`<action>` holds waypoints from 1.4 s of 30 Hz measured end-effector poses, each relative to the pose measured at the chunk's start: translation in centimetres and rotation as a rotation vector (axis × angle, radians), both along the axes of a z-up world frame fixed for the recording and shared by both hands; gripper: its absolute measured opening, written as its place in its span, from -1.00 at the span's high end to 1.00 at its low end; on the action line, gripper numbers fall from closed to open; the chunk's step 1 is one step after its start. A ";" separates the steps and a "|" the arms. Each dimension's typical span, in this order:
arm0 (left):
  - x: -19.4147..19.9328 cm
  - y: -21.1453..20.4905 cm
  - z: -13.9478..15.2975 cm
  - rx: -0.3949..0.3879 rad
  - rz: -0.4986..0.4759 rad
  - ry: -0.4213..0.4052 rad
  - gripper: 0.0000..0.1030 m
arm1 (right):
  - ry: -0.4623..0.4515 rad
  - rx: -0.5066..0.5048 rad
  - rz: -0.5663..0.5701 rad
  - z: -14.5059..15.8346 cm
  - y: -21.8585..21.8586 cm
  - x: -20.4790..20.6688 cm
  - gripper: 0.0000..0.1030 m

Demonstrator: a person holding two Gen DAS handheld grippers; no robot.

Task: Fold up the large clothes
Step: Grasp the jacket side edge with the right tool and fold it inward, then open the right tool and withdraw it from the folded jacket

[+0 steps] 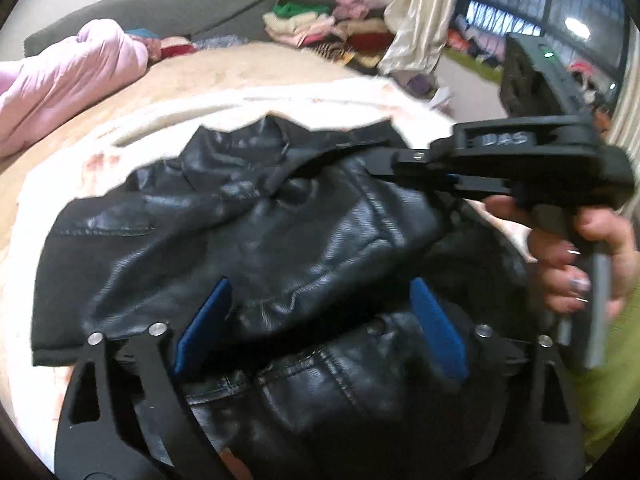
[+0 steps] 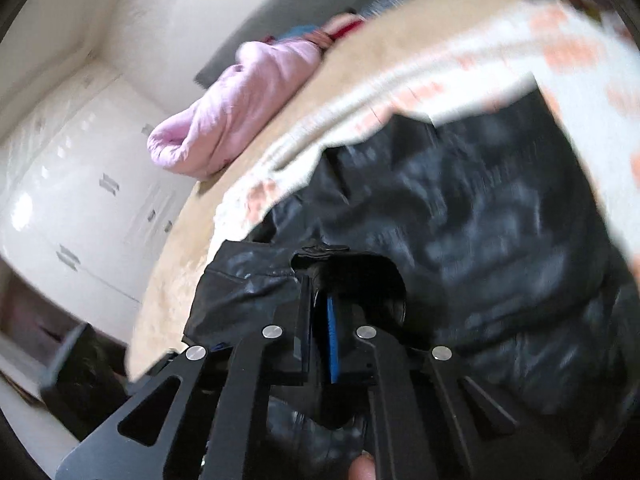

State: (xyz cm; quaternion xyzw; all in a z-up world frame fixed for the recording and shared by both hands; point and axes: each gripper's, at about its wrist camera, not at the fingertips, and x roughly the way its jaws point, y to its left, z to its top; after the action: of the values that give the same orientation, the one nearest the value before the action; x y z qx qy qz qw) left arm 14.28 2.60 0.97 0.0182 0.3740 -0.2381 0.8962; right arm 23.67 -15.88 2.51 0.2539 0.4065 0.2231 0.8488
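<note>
A black leather jacket [image 1: 256, 232] lies crumpled on a white blanket with pink marks [image 1: 80, 176] on a bed. My left gripper [image 1: 320, 304] is open, its blue pads [image 1: 204, 324] set wide on either side of a fold of the jacket; whether they touch it I cannot tell. My right gripper [image 2: 320, 312] is shut on an edge of the jacket [image 2: 480, 208], which drapes over its fingertips. It also shows in the left wrist view [image 1: 384, 164], clamped on the jacket's upper right edge and held by a hand.
A pink quilt [image 1: 60, 76] lies at the far left of the bed, against a grey headboard [image 1: 160, 4]. Stacks of folded clothes [image 1: 316, 20] and a cream curtain [image 1: 424, 12] stand behind the bed. White wardrobe doors [image 2: 80, 184] show in the right wrist view.
</note>
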 end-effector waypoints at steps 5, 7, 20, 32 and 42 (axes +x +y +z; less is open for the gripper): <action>-0.1 5.3 3.8 -0.117 0.048 -0.081 -0.82 | -0.173 -0.120 0.047 5.5 0.8 0.7 0.94; 0.4 9.0 4.8 -0.168 0.159 -0.105 -0.82 | -0.256 -0.165 0.058 8.1 0.5 0.8 0.94; 4.2 15.8 1.6 -0.283 0.454 -0.013 -0.70 | -0.373 -0.312 -0.002 9.7 -4.3 -0.1 0.95; 6.6 11.6 -2.5 -0.207 0.334 0.086 0.35 | -0.307 -0.344 -0.020 4.8 -5.5 -0.5 0.94; 7.5 9.8 -5.4 -0.070 0.319 0.178 0.35 | -0.264 -0.346 -0.018 2.6 -5.7 0.1 0.94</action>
State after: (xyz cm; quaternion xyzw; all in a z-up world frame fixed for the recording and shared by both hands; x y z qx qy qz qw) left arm 21.74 12.38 -4.41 -0.0939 0.4414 -0.1065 0.8860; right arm 23.77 -21.58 5.09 0.0767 0.3218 0.1739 0.9275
